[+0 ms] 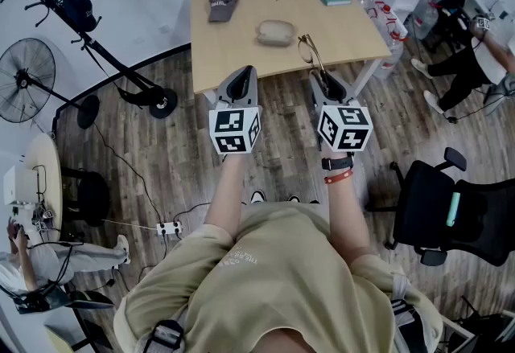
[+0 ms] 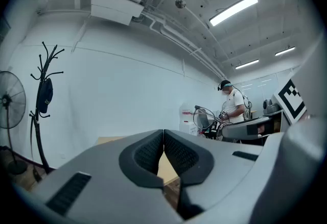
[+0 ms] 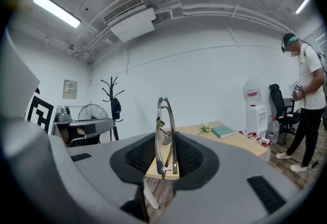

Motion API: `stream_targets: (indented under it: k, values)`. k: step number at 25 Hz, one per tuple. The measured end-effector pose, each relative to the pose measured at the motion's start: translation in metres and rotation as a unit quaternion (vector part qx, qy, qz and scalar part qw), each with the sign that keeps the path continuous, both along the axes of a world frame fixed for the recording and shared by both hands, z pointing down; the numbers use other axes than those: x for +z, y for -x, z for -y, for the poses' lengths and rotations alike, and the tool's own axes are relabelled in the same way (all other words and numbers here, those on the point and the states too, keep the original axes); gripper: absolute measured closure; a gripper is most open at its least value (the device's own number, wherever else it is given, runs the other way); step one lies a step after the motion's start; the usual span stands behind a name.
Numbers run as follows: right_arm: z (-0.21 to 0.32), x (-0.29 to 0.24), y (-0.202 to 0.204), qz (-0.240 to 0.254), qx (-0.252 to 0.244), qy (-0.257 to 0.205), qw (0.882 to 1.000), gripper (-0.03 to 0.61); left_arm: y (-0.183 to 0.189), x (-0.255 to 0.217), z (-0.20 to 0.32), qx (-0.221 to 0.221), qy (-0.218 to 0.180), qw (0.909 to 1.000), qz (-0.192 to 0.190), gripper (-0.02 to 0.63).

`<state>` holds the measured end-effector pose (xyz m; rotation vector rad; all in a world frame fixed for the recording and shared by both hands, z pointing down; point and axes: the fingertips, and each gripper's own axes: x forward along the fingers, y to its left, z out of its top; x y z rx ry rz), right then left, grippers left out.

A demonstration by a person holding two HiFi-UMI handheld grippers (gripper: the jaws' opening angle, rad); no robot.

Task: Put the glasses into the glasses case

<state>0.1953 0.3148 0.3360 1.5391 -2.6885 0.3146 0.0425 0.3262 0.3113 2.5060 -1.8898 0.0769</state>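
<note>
1 glasses [image 1: 310, 50], 1 case [image 1: 276, 32], 2 tools [image 1: 240, 80] [image 1: 326, 83]

The tabletop [image 1: 241, 38] is pale wood, smooth and matt. The floor [image 1: 161, 174] is darker wood plank with visible grain. The glasses [image 3: 163, 136] have a thin metal frame with a slight shine. Near the tabletop's middle, the glasses case [image 1: 276, 32] looks soft and matt. The cap [image 1: 223, 2] is dull cloth. The left gripper [image 2: 163, 139] and right gripper [image 3: 164, 152] have matt grey plastic shells with black ribbed pads [image 3: 137, 155].
</note>
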Motion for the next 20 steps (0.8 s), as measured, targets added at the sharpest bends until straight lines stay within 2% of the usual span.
stream_targets:
  k: [7, 11, 20]
  values:
    - [-0.008, 0.015, -0.018, 0.011, -0.014, 0.019, 1.0, 0.46, -0.029, 0.01, -0.01, 0.002, 0.011, 0.9999, -0.008, 0.591]
    - [0.001, 0.025, -0.022, 0.012, -0.025, 0.035, 0.999, 0.46, -0.045, 0.013, -0.009, 0.015, -0.002, 0.9999, -0.002, 0.591]
    - [0.058, 0.057, 0.003, 0.012, -0.036, 0.057, 0.998, 0.46, -0.028, 0.041, 0.046, 0.011, 0.007, 0.9998, -0.015, 0.591]
